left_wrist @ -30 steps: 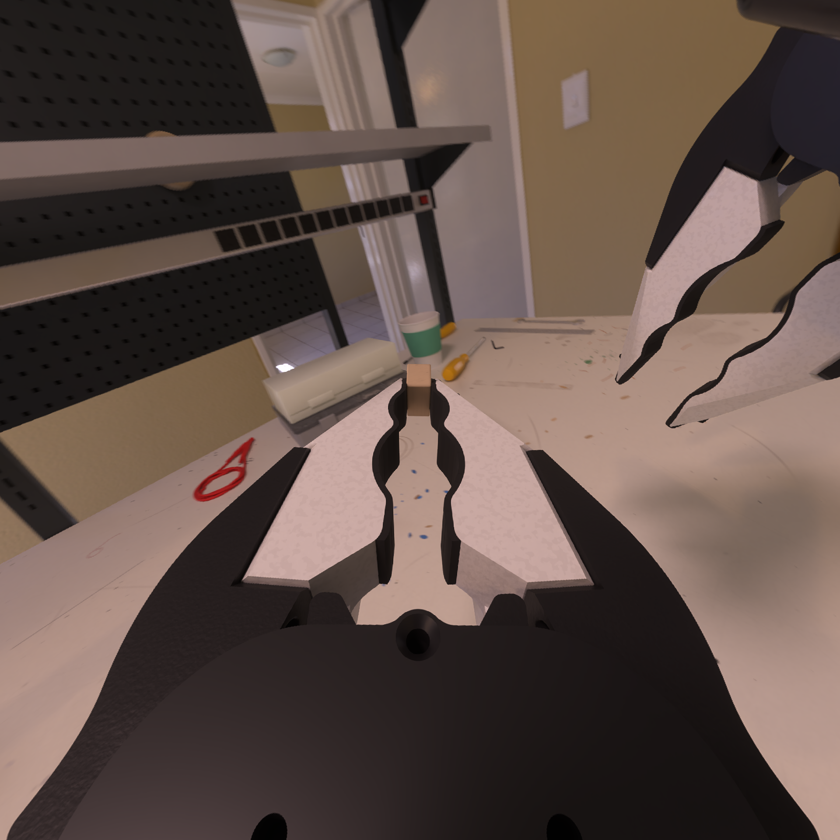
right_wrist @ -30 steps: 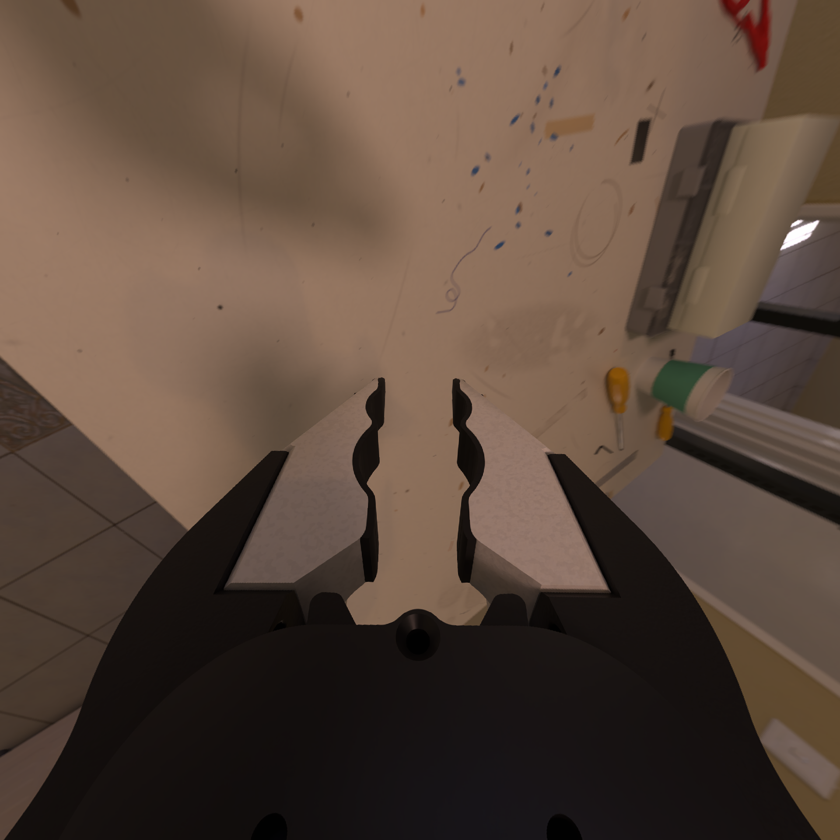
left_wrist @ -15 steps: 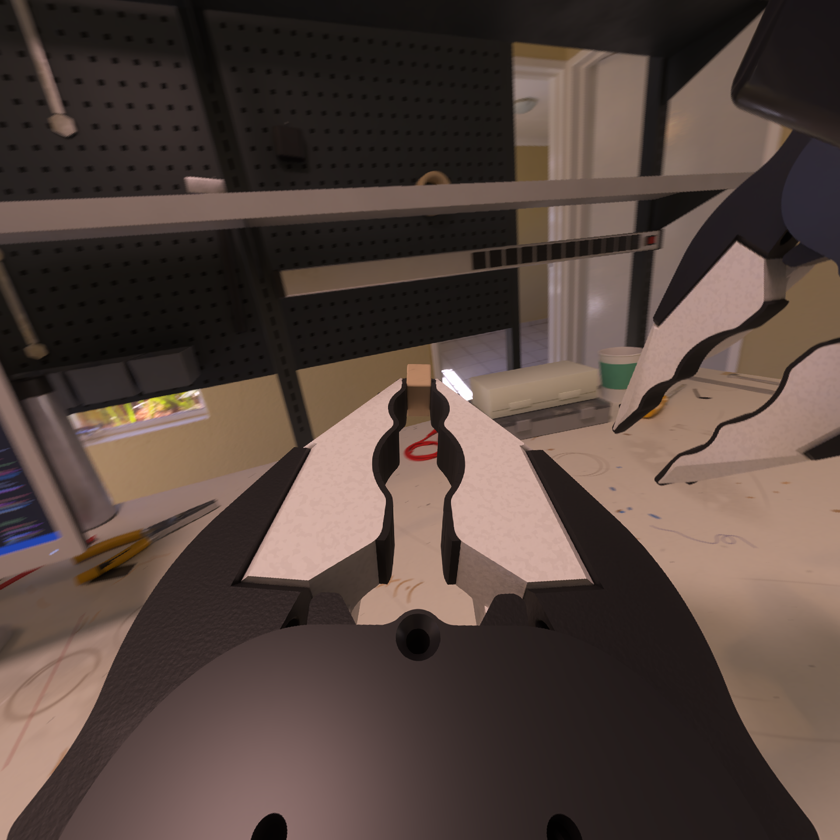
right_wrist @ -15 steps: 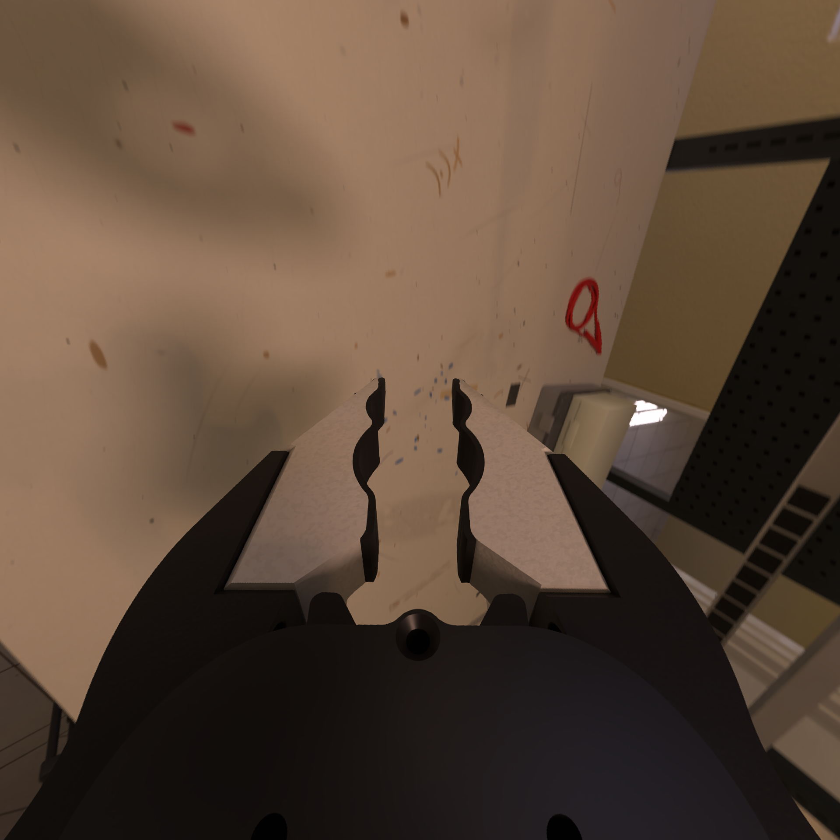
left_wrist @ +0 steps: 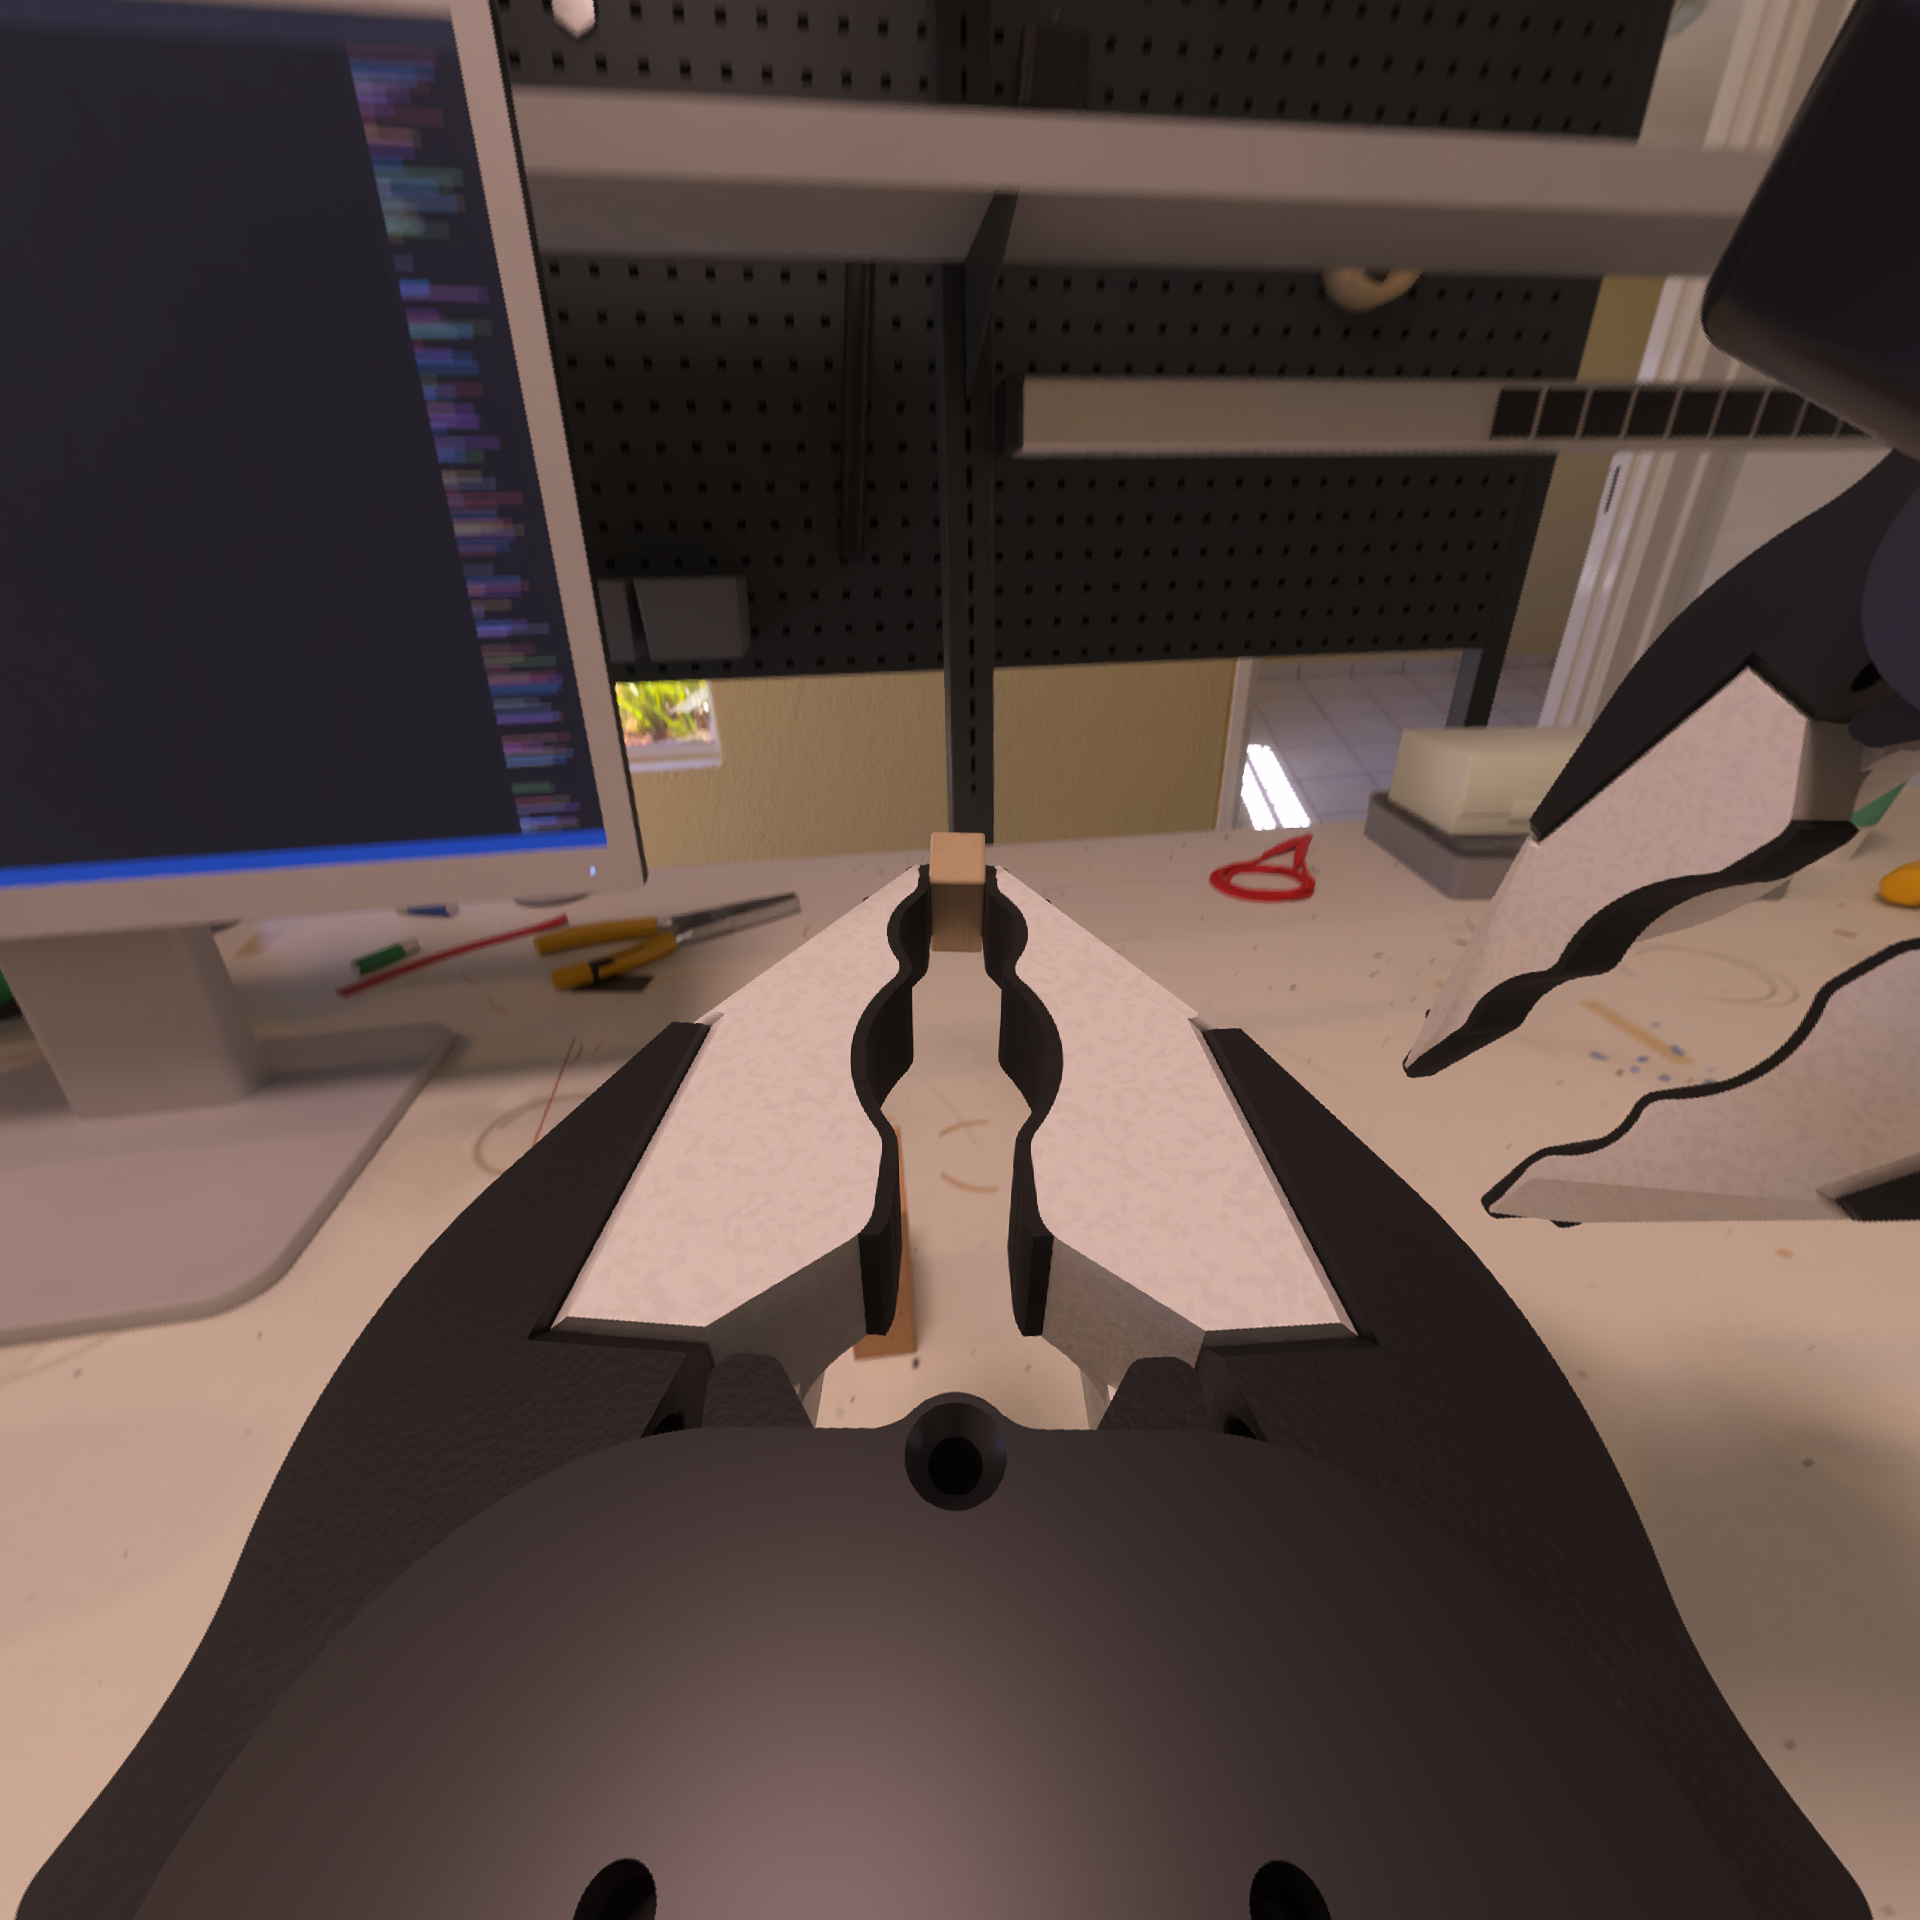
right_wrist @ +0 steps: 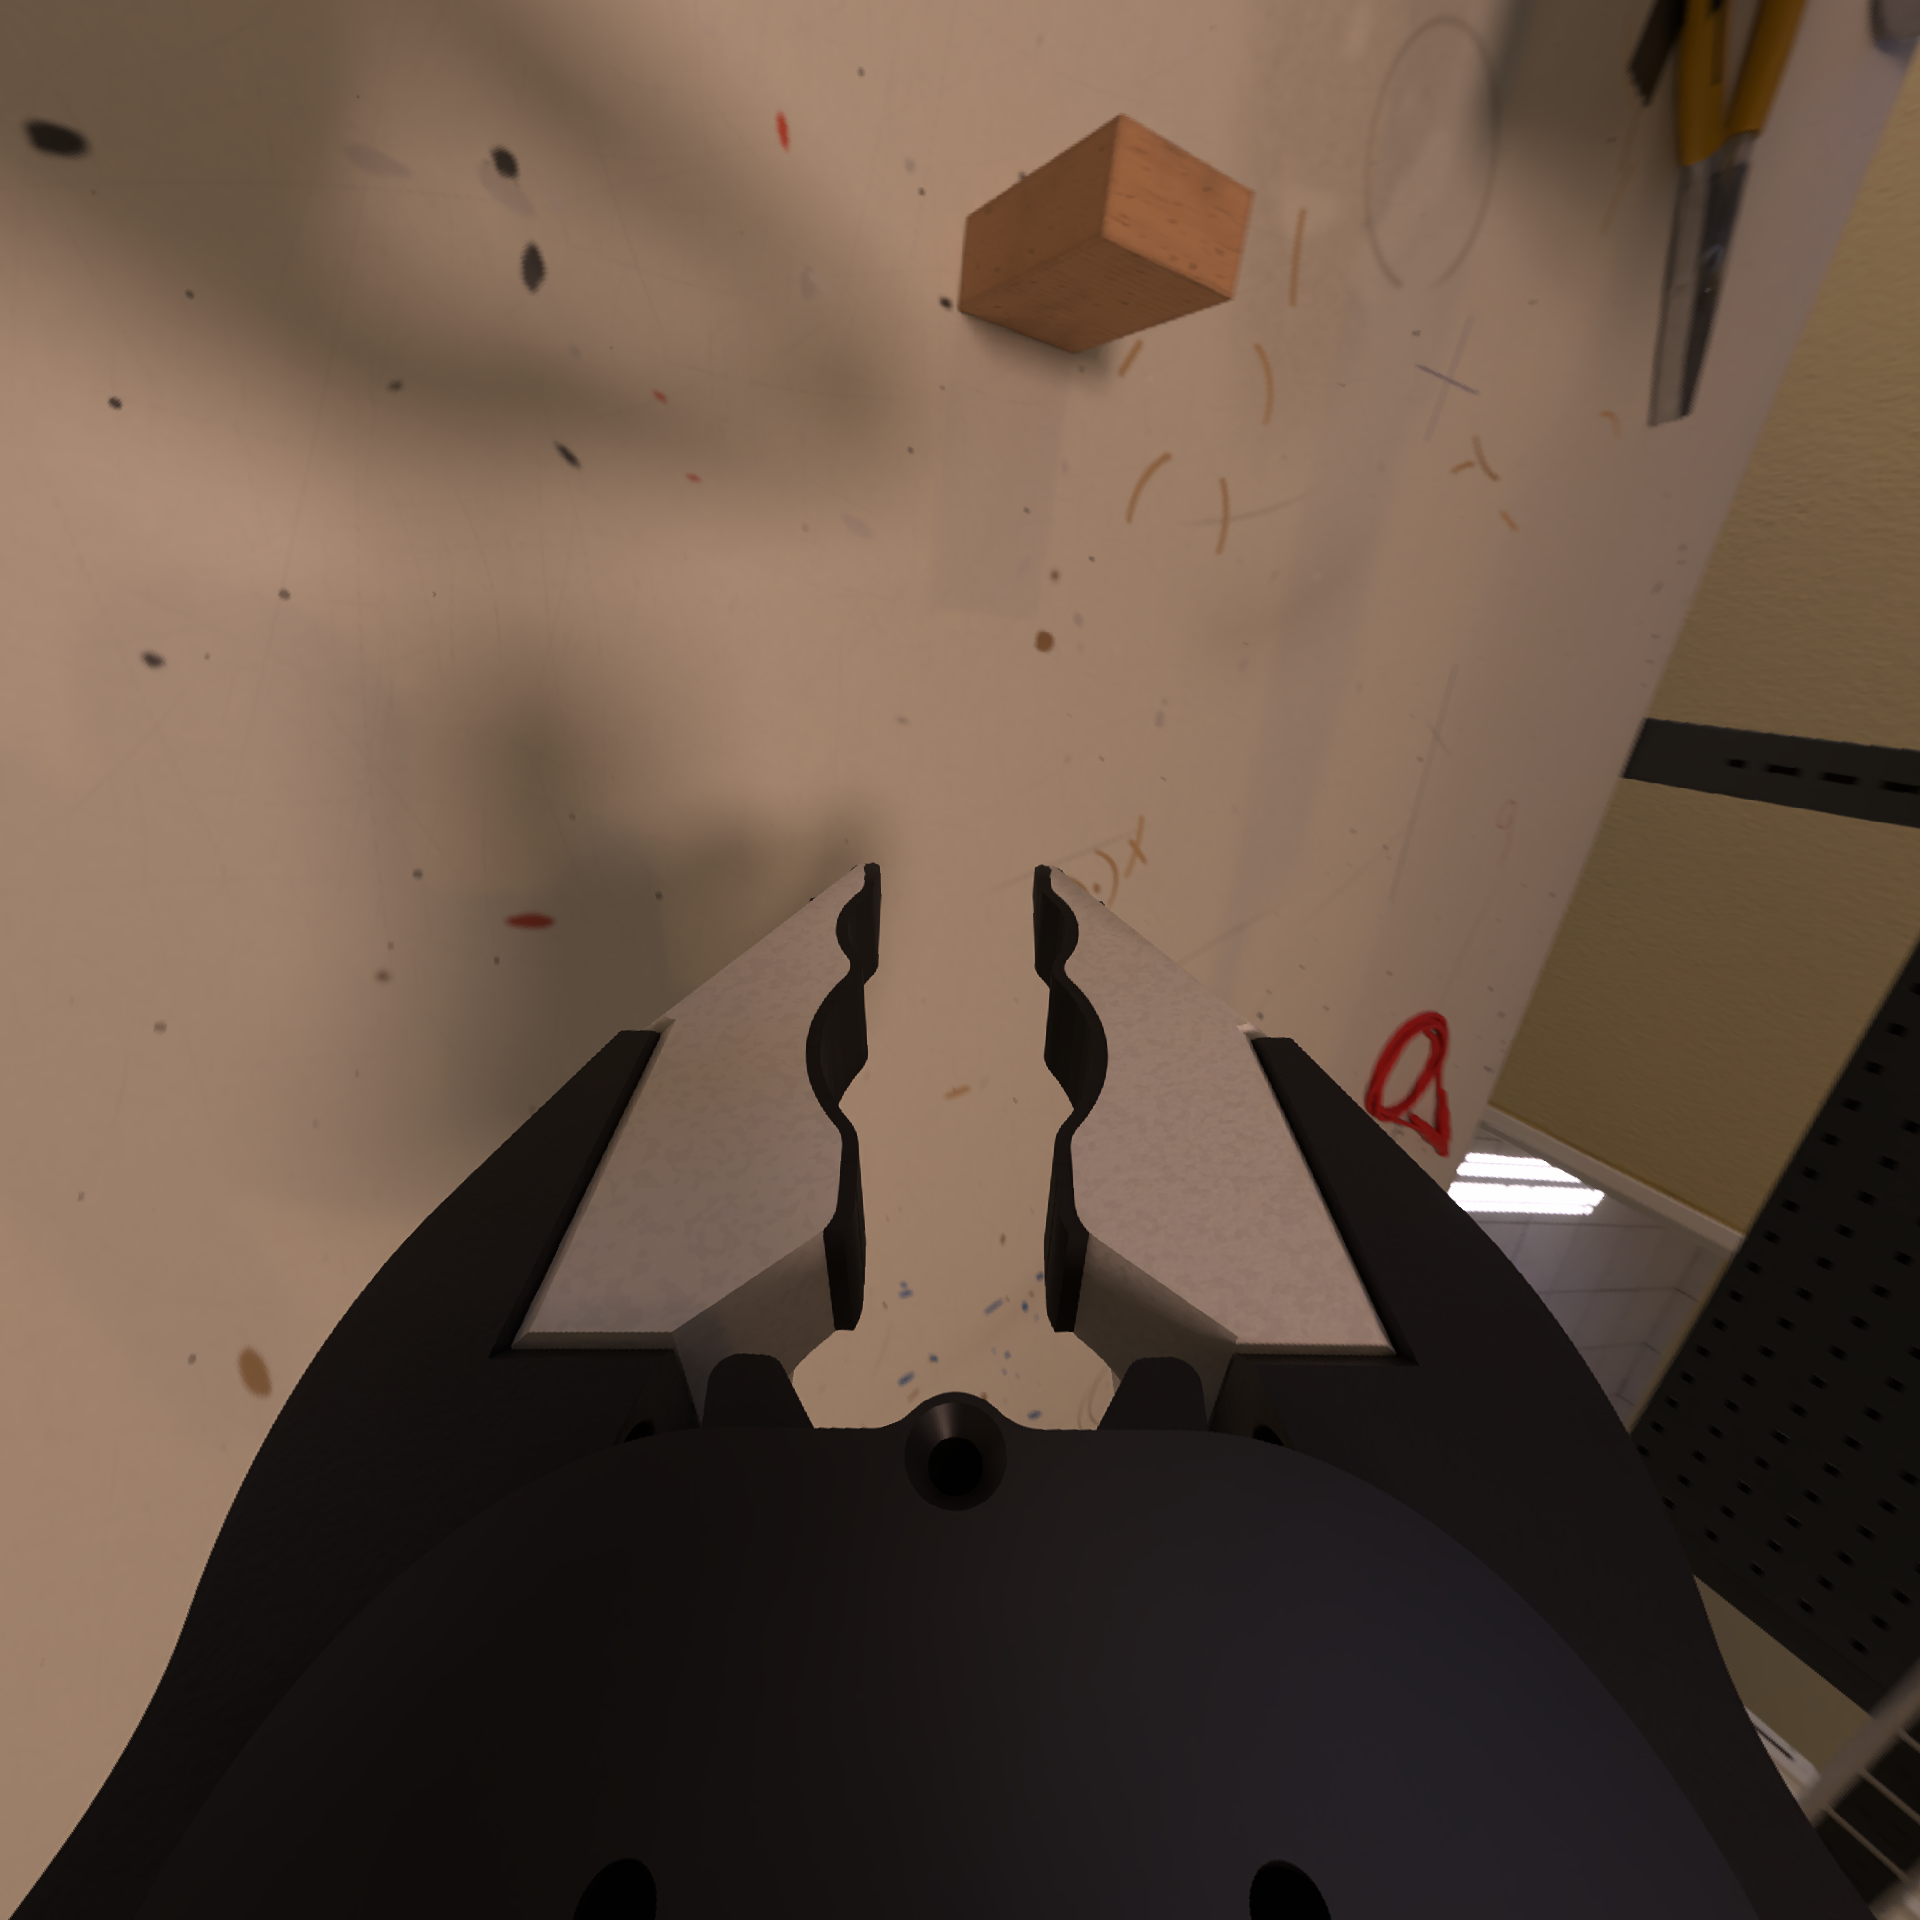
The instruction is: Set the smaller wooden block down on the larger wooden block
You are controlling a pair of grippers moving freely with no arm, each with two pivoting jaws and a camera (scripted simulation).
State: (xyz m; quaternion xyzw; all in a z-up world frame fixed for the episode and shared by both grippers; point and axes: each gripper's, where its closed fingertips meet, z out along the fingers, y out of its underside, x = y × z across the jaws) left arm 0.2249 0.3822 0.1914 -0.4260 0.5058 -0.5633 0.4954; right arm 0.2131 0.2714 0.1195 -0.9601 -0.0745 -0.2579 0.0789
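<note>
Holding the smaller wooden block point(left_wrist: 957, 891) at its tips, the left gripper point(left_wrist: 954, 904) sits level above the bench point(left_wrist: 1558, 1455), jaws clamped on it. A brown sliver low between its fingers may be the larger wooden block point(right_wrist: 1107, 234), can't confirm. Right gripper point(right_wrist: 956, 894) pitched down at the bench, jaws apart, nothing between them. Larger block rests on the bench, well beyond its tips.
</note>
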